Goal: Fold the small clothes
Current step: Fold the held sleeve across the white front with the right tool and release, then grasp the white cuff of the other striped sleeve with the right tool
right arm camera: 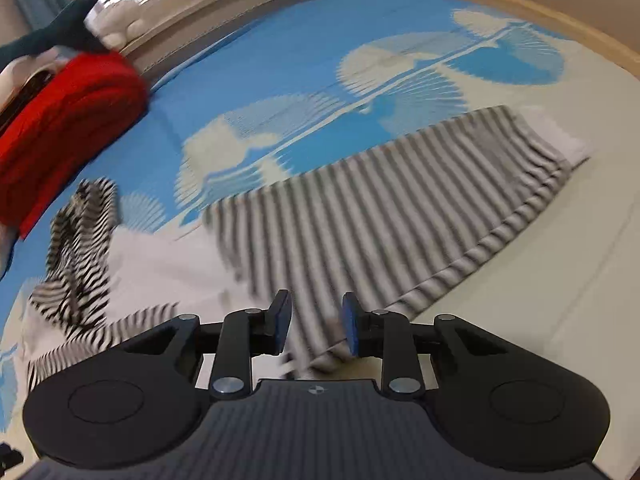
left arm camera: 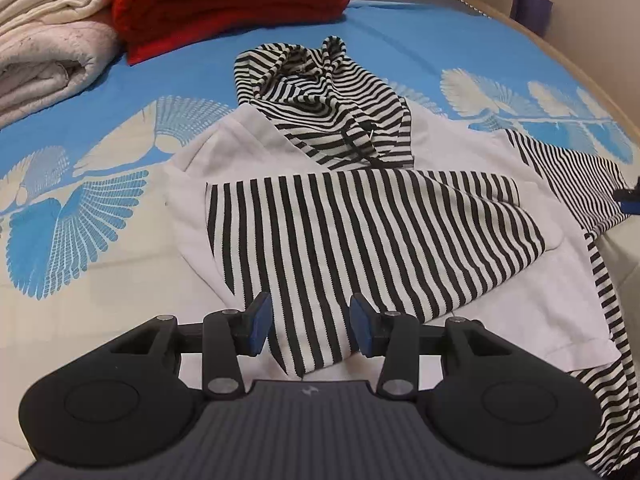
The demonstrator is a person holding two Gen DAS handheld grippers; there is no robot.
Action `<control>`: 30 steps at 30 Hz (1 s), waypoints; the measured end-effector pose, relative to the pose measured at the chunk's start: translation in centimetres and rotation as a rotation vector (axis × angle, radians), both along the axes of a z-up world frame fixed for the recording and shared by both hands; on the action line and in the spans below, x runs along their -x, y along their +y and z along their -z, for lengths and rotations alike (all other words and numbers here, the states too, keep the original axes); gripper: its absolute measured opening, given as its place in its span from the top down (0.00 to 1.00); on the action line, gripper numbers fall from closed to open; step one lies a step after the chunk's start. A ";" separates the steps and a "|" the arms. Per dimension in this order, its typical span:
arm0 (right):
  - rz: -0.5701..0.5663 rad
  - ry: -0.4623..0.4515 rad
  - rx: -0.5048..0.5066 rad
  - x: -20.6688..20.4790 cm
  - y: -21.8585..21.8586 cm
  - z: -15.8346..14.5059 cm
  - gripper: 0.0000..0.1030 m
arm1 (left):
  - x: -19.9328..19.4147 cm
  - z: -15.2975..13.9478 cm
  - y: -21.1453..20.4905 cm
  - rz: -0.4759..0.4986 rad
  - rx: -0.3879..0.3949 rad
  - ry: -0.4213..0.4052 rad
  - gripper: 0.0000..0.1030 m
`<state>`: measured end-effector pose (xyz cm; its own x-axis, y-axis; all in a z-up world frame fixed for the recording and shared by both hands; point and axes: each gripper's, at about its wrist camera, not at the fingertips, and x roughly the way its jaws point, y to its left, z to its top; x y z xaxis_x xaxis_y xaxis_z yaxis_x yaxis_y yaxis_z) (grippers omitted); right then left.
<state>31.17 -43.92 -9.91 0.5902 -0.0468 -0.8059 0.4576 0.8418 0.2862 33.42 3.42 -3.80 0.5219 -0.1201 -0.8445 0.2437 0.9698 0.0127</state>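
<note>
Blue bedspread (left arm camera: 400, 44) carries our striped hoodie (left arm camera: 360, 216), right sleeve cut off. Left tongs (left arm camera: 310, 330) apart over folded sleeve; right tongs (right arm camera: 314, 328) apart, view blurred.

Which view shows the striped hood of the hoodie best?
The left wrist view: the hood lies sharp and centred, drawstring visible. The right wrist view catches it only at the left edge, smeared by motion blur.

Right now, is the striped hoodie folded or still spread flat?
Partly folded. One striped sleeve lies across the white body; the other sleeve is spread out on the bedspread.
</note>
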 end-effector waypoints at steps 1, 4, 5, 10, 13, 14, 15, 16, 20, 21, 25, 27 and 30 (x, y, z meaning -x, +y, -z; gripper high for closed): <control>0.020 -0.003 -0.002 0.3 -1.1 0.2 0.72 | 0.1 -0.1 0.1 -0.003 0.004 -0.003 0.54; 0.082 -0.012 -0.008 1.1 -4.7 0.5 0.72 | 0.1 -0.3 0.3 -0.012 0.010 -0.009 0.54; 0.102 -0.014 -0.006 1.3 -5.7 0.7 0.72 | 0.0 -0.1 0.3 -0.016 0.010 -0.006 0.54; 0.193 -0.016 0.005 2.3 -10.9 2.1 0.72 | -0.3 0.0 -0.1 -0.011 0.021 0.002 0.54; 0.246 -0.028 -0.022 2.8 -13.6 3.0 0.72 | -0.4 0.1 -0.5 -0.006 0.022 0.002 0.54; 0.265 -0.029 -0.033 2.9 -14.3 3.3 0.72 | -0.5 0.2 -0.6 -0.005 0.022 0.003 0.54; 0.286 -0.031 -0.049 3.0 -15.0 3.6 0.72 | -0.5 0.3 -0.7 -0.003 0.020 0.006 0.54; 0.307 -0.037 -0.068 3.1 -15.7 4.0 0.72 | -0.5 0.4 -0.8 -0.001 0.018 0.009 0.54; 0.360 -0.048 -0.103 3.1 -17.6 5.2 0.72 | -0.6 0.6 -0.9 0.004 0.015 0.014 0.54; 0.364 -0.045 -0.102 3.0 -17.7 5.5 0.72 | -0.7 0.6 -0.9 0.002 0.015 0.015 0.54; 0.384 -0.041 -0.090 2.9 -18.6 6.7 0.72 | -0.8 0.7 -0.7 -0.006 0.017 0.016 0.54; 0.393 -0.054 -0.085 2.6 -19.0 6.7 0.72 | -0.8 0.7 -0.6 -0.010 0.019 0.018 0.54; 0.421 -0.084 -0.103 2.5 -19.5 6.9 0.72 | -0.9 0.7 -0.6 -0.010 0.023 0.018 0.54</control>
